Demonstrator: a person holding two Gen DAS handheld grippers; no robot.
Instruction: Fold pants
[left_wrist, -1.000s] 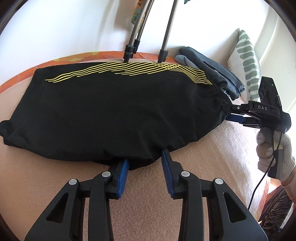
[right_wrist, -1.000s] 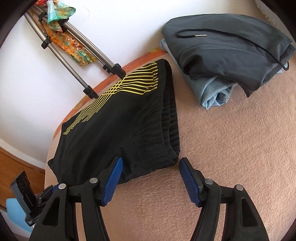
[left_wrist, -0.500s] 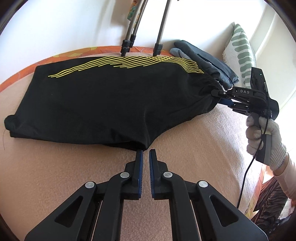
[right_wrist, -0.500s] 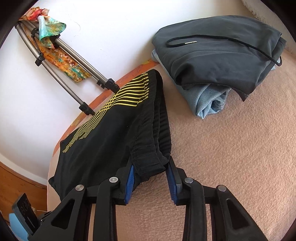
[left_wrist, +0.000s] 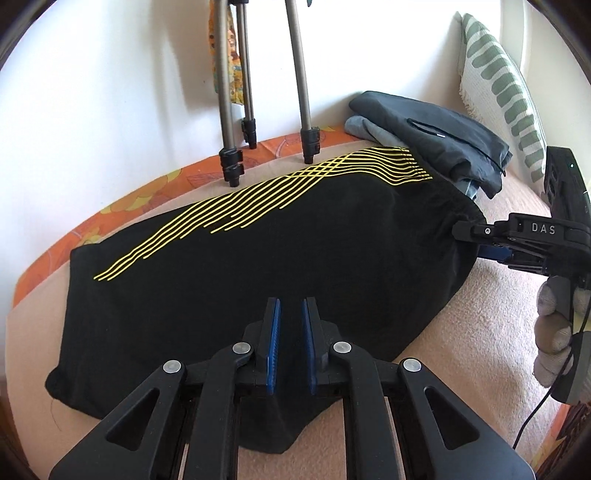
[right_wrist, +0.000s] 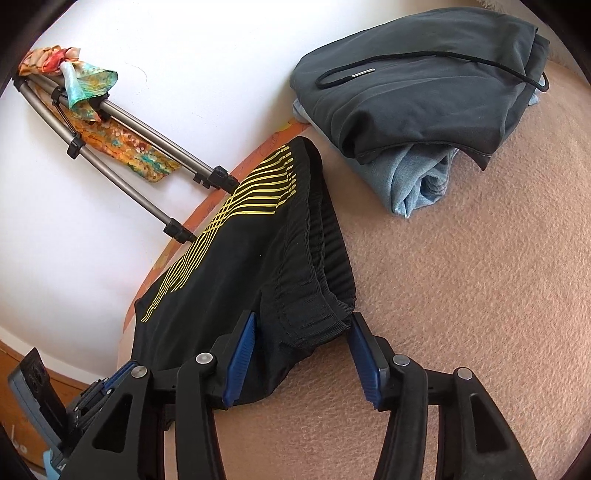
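Note:
Black pants (left_wrist: 280, 251) with yellow stripes lie on a pink blanket, folded lengthwise. My left gripper (left_wrist: 291, 314) is shut on the near edge of the pants at the crotch and holds that fabric lifted. My right gripper (right_wrist: 301, 354) has its jaws apart around the bunched waistband of the pants (right_wrist: 280, 266), which rests between the blue pads. The right gripper also shows in the left wrist view (left_wrist: 476, 240) at the waistband end.
A folded dark grey garment on a blue one (right_wrist: 417, 92) lies on the blanket beyond the waistband. Tripod legs (left_wrist: 266, 110) stand against the white wall. A green-patterned pillow (left_wrist: 502, 92) leans at the right. The pink blanket (right_wrist: 461, 277) spreads to the right.
My left gripper stayed shut on the pants' near edge and lifted it up and forward. My right gripper's jaws spread wider around the waistband.

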